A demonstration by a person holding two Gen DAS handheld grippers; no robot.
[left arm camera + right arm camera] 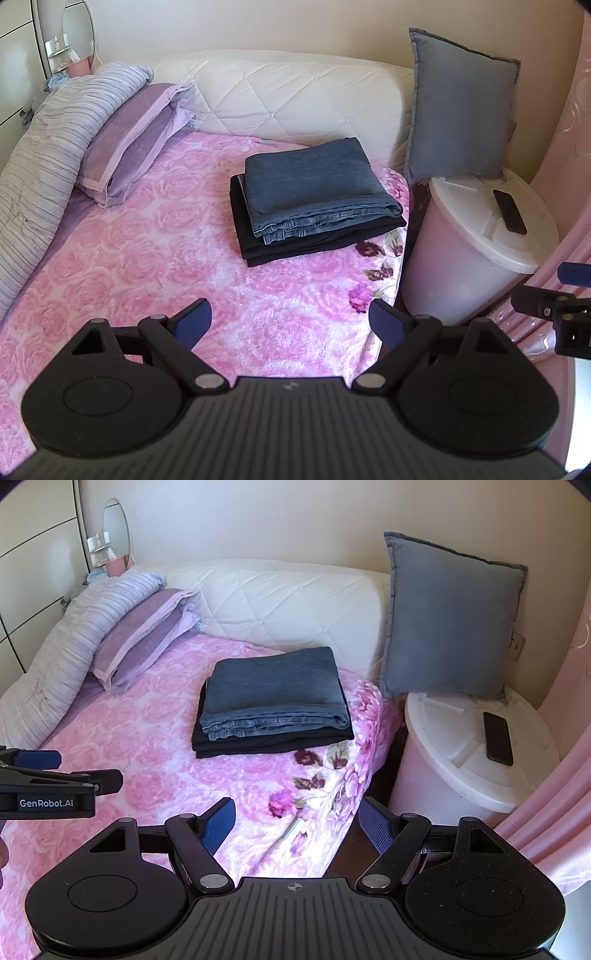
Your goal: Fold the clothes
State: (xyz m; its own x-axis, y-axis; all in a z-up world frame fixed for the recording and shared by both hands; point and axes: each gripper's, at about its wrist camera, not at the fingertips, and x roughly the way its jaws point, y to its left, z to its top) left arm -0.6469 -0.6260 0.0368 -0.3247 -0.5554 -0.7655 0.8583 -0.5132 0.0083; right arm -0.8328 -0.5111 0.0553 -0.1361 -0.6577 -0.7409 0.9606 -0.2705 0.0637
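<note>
Folded blue jeans (314, 188) (273, 694) lie on top of a folded black garment (258, 243) (236, 746), stacked on the pink rose blanket (147, 258) (155, 720) near the bed's right edge. My left gripper (291, 321) hovers open over the blanket, well short of the stack, nothing between its blue pads. It also shows at the left edge of the right wrist view (55, 768). My right gripper (297, 821) is open and empty above the bed's near right corner. Part of it shows at the right edge of the left wrist view (569, 291).
A purple pillow (129, 144) (140, 635) and striped duvet (44, 155) (74, 635) lie along the left. A white quilted headboard (288, 96) is behind. A grey cushion (458, 107) (447, 620) stands on a lidded white bin (465, 258) (443, 768) holding a black phone (509, 210) (498, 738).
</note>
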